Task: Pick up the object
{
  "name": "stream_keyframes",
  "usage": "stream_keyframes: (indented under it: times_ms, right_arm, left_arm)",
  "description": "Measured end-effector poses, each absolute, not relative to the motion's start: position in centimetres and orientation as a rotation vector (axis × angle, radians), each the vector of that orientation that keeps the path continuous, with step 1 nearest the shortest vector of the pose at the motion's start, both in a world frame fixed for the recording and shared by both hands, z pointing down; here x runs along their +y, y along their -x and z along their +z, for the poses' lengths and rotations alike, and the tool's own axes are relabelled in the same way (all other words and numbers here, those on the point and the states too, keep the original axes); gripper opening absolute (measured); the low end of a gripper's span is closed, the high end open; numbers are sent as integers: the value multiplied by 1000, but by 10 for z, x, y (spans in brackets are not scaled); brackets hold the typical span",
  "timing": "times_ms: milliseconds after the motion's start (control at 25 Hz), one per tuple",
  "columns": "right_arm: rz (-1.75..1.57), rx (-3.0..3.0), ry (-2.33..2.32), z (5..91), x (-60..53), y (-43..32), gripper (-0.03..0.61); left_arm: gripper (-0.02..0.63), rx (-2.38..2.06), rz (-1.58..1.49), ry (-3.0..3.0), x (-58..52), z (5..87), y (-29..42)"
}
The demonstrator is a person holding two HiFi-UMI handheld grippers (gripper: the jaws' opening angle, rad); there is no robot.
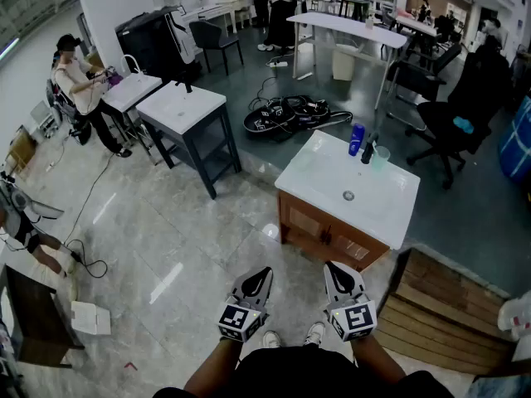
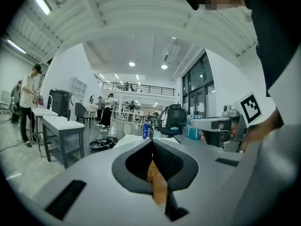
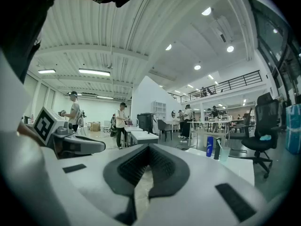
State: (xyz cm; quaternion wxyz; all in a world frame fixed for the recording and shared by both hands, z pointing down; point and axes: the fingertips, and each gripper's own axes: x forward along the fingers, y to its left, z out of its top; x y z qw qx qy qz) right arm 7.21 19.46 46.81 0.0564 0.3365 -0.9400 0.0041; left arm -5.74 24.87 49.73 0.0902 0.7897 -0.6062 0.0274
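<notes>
The only small loose stuff in reach is on the white vanity [image 1: 319, 181] right of center in the head view. A blue bottle [image 1: 357, 139], a dark bottle [image 1: 366, 151] and a clear cup [image 1: 380, 157] stand bunched together at its far edge, the cup with something thin sticking up out of it. Can't really tell which one is "the object". All three stand upright near the basin, and neither gripper touches any of them.

Both grippers sit at the bottom center of the head view, well short of the vanity, held side by side and pointing toward it. The left gripper [image 1: 265, 270] has its jaws pressed together with nothing in them. Same deal with the right gripper [image 1: 331, 265]: tips meeting, nothing pinched.

Further out, there's a wooden platform [image 1: 440, 305] at lower right, just beside the vanity. A tangle of black cables [image 1: 290, 113] lies on the floor behind it, and a black office chair [image 1: 448, 123] sits at the right. A grey table [image 1: 182, 106] is in the upper left, with a person [image 1: 79, 81] working at the next table over.
</notes>
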Motion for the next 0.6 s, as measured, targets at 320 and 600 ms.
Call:
stream_keyframes:
  times_ms: [320,600]
  right_arm:
    - [35,-2852,-1035,468,197,-65,17]
    - [96,-2892,-1072,463,204,-56,18]
  left_arm:
    - [14,-1805,89,-2337,251,501,65]
    - [14,-1788,86,-2351,260,500,73]
